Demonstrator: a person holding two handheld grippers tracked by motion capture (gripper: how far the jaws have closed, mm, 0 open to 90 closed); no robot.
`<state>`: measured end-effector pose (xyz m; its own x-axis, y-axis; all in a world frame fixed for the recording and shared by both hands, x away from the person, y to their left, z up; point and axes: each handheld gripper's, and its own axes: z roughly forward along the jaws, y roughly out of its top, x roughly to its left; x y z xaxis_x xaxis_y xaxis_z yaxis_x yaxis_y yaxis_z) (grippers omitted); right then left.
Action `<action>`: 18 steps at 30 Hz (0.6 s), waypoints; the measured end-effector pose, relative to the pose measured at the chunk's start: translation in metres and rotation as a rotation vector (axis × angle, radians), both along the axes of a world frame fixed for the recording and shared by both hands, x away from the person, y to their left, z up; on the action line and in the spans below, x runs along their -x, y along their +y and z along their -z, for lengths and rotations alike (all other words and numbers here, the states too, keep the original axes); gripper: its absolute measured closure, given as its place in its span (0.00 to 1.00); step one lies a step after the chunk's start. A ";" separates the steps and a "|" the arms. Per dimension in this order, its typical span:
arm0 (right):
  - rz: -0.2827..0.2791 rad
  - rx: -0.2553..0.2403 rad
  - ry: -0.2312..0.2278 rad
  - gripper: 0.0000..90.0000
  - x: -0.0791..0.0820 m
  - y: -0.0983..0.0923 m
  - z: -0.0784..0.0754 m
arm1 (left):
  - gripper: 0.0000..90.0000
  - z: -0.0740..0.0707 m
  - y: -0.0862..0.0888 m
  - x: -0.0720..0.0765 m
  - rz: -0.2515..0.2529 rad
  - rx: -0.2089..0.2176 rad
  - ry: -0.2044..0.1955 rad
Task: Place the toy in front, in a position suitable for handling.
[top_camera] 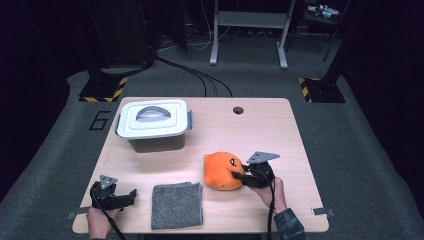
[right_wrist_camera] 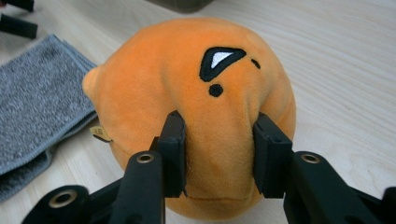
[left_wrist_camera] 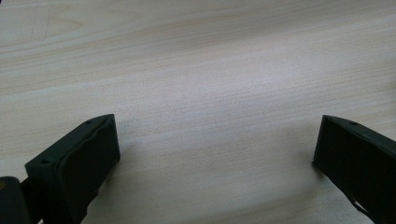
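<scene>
**Orange plush pinched at the near right of the table**

Orange plush toy (top_camera: 222,171) sits on the wooden table (top_camera: 260,130), right of centre and towards our near edge, just right of the grey cloth (top_camera: 177,205). We have our right gripper (top_camera: 240,176) on the toy's right flank; in the right gripper view its two black jaws are pressed into the soft body (right_wrist_camera: 205,102), and the fabric bulges between the pads, so we read this as a grip on the plush and not a mere touch. Our left gripper (top_camera: 131,193) rests low at the near left corner with its jaws spread wide over bare wood (left_wrist_camera: 210,93), holding nothing.

We judge the step in hand to be the grasp on the toy, before any lift. The lidded white-and-grey box (top_camera: 154,124) stands at the far left with its lid on. If the toy is bound for it, we think the next move calls for a firm enough pinch that the soft body does not slip, then a clean lift clear of the cloth; the lid would need our free left gripper first.
</scene>
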<state>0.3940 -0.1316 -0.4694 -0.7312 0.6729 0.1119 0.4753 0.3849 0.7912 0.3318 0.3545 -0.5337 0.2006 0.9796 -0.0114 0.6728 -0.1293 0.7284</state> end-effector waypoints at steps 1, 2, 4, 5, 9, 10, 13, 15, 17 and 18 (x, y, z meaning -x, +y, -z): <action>0.002 -0.008 -0.005 0.68 0.000 0.000 0.000 | 0.00 -0.001 0.000 0.000 0.004 0.000 0.009; 0.005 -0.013 -0.010 0.68 0.000 0.000 0.000 | 0.00 0.000 0.000 0.000 0.000 0.000 0.000; 0.010 -0.021 -0.022 0.69 0.000 0.000 -0.003 | 0.00 0.000 0.000 0.000 0.001 0.000 0.003; 0.010 -0.021 -0.022 0.69 0.000 0.000 -0.003 | 0.00 -0.001 0.000 0.000 0.004 -0.002 0.006; 0.028 -0.028 -0.049 0.69 -0.001 0.000 -0.007 | 0.00 0.000 0.000 0.000 0.002 0.000 0.006; 0.036 -0.035 -0.058 0.69 -0.003 -0.001 -0.009 | 0.00 0.000 0.000 0.000 0.003 -0.001 0.005; 0.041 -0.040 -0.064 0.69 -0.004 -0.002 -0.012 | 0.00 0.000 0.000 0.000 0.002 0.000 0.003; 0.042 -0.040 -0.079 0.69 -0.006 -0.002 -0.015 | 0.00 -0.001 0.000 0.000 0.004 -0.002 0.006; 0.049 -0.043 -0.084 0.69 -0.008 -0.003 -0.017 | 0.00 0.000 0.000 0.000 0.001 0.000 0.002; 0.050 -0.044 -0.090 0.69 -0.009 -0.003 -0.018 | 0.00 0.000 0.000 0.000 0.000 0.000 -0.002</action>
